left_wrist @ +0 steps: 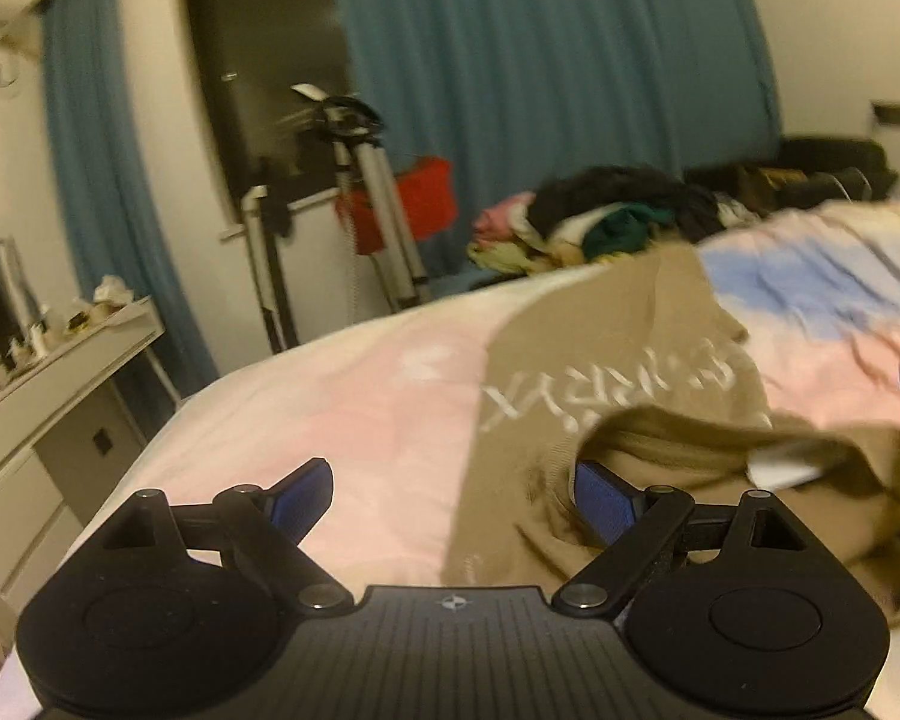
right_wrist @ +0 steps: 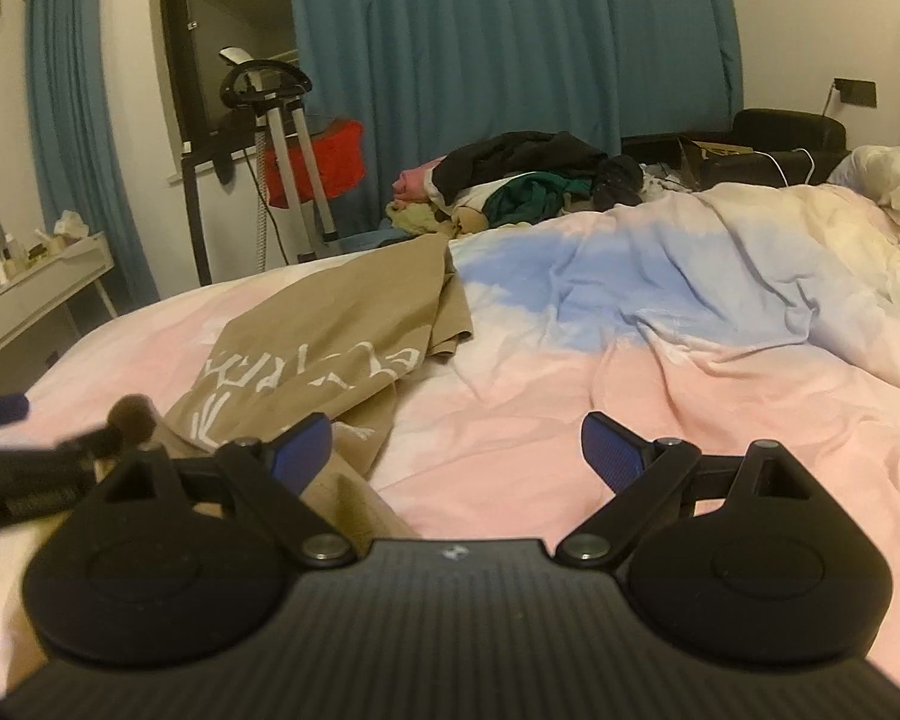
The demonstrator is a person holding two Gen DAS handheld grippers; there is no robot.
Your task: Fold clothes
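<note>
My left hand-held gripper has jaws spread wide, gripping nothing; the tan shirt's edge lies between the pads. My right hand-held gripper also gapes wide over the pink duvet, nothing gripped. Shirt is rumpled, white lettering showing, spread on the bed just left of it. Clothes pile further back, teal curtains behind.

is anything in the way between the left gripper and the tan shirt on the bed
Nothing visible. The left gripper is open right over the tan shirt, its right pad already at the fabric; only bare duvet lies under the left pad.
</note>
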